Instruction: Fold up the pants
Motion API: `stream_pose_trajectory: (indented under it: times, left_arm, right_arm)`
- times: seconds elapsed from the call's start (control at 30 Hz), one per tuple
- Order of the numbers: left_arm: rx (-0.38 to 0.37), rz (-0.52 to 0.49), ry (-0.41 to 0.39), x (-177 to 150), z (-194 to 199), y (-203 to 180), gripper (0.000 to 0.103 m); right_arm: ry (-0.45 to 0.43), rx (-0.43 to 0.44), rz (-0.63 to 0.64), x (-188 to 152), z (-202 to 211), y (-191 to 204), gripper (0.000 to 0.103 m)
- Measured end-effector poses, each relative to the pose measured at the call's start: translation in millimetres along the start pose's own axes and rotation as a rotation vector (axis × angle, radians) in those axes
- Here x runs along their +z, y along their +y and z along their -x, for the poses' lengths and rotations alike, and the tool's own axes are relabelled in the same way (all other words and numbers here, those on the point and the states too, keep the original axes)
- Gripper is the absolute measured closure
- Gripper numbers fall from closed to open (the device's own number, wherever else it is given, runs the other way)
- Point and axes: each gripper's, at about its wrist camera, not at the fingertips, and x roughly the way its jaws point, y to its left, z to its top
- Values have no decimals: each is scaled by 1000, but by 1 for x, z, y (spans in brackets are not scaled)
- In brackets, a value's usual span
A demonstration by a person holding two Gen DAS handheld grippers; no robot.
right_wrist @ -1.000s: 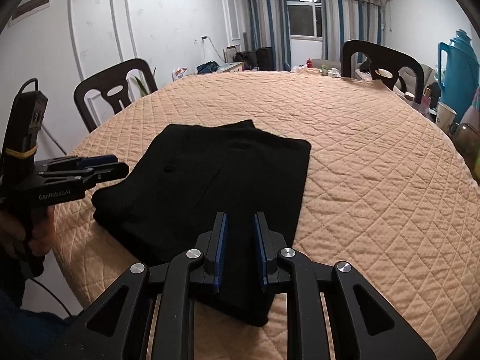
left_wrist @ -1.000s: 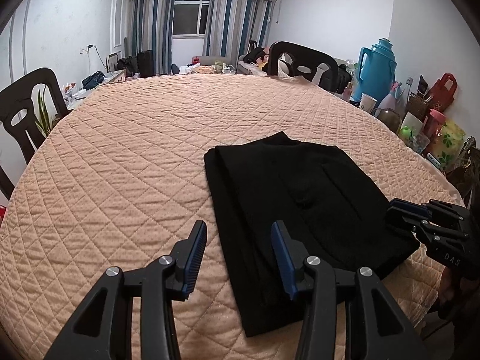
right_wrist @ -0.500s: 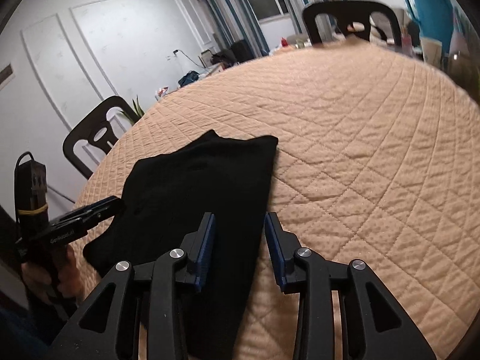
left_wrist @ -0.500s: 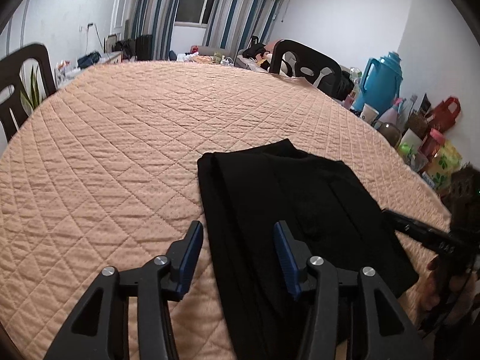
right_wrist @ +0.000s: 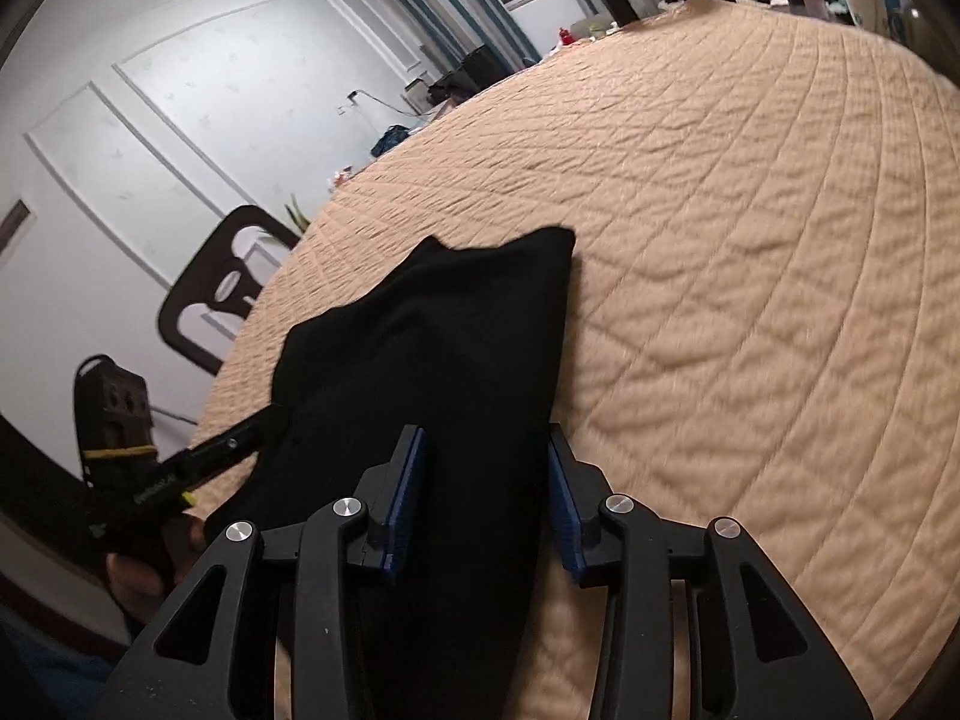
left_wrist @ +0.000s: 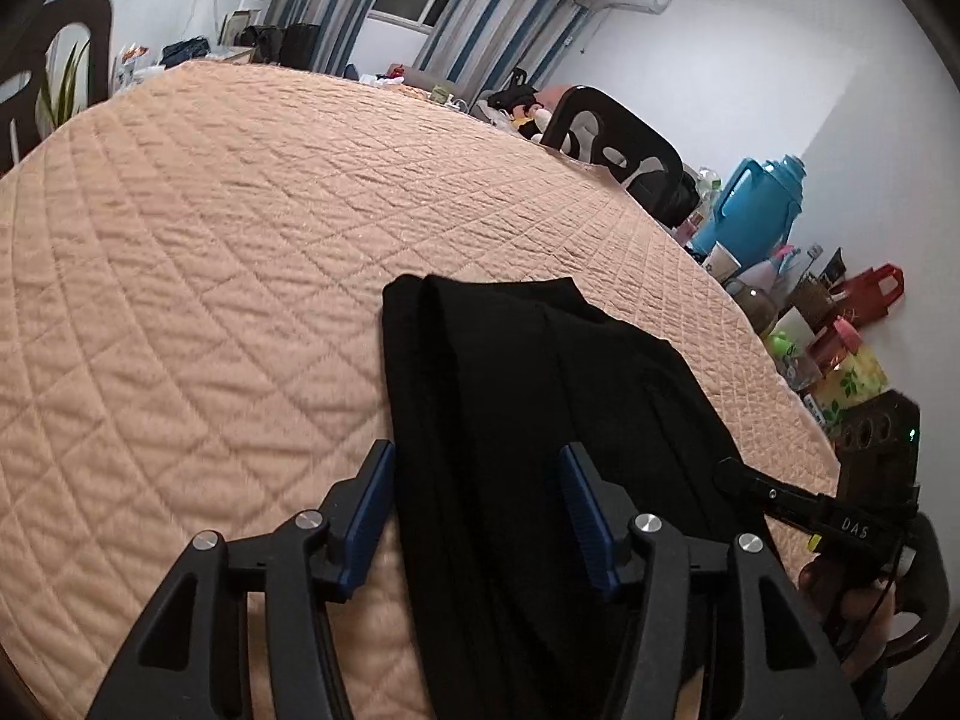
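Both grippers have rolled and dipped closer to the cloth compared to a second ago, and both sets of jaws have just been opening. The right gripper (right_wrist: 487,495) was nearly pinched together before, now its blue pads (right_wrist: 408,498) stand apart with the near right-hand strip of the black pants (right_wrist: 432,348) lying between them, not squeezed. Its right pad sits right about at the pants' edge, with bare quilted tablecloth (right_wrist: 750,240) beyond it.

Same deal on the other side: the left gripper (left_wrist: 474,510) is spread, its fingers straddling the left fold of the pants (left_wrist: 540,408). Left pad (left_wrist: 369,516) is just outside the cloth edge over the tablecloth (left_wrist: 210,270), right pad over the black fabric. Can't see either pad actually pressing anything, so released on both.

Pants are folded flat, stretching away from both sets of fingertips toward the middle of the table. Each gripper shows at the edge of the other's view, held by a hand (left_wrist: 840,594).
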Motion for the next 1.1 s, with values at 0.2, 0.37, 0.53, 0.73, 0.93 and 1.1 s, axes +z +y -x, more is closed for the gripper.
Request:
stream_pose_trajectory:
  times: [0.2, 0.37, 0.53, 0.73, 0.93, 1.1]
  left_arm:
    - [5, 1, 5, 15, -13, -2, 46]
    - [-5, 10, -15, 19, -7, -5, 75]
    - [-38, -18, -20, 29, 5, -11, 81]
    - [-24, -68, -55, 60, 16, -12, 81]
    - [39, -76, -86, 101, 11, 12, 81]
    - [75, -92, -54, 128, -8, 30, 81]
  right_arm:
    - [-4, 39, -29, 11, -9, -6, 65]
    - [-14, -2, 24, 15, -13, 9, 84]
    - [-43, 33, 62, 24, 0, 25, 87]
    - [-75, 63, 126, 51, -2, 52, 87]
    - [-68, 116, 127, 88, -38, 71, 87]
    - [-41, 126, 111, 109, -78, 74, 87]
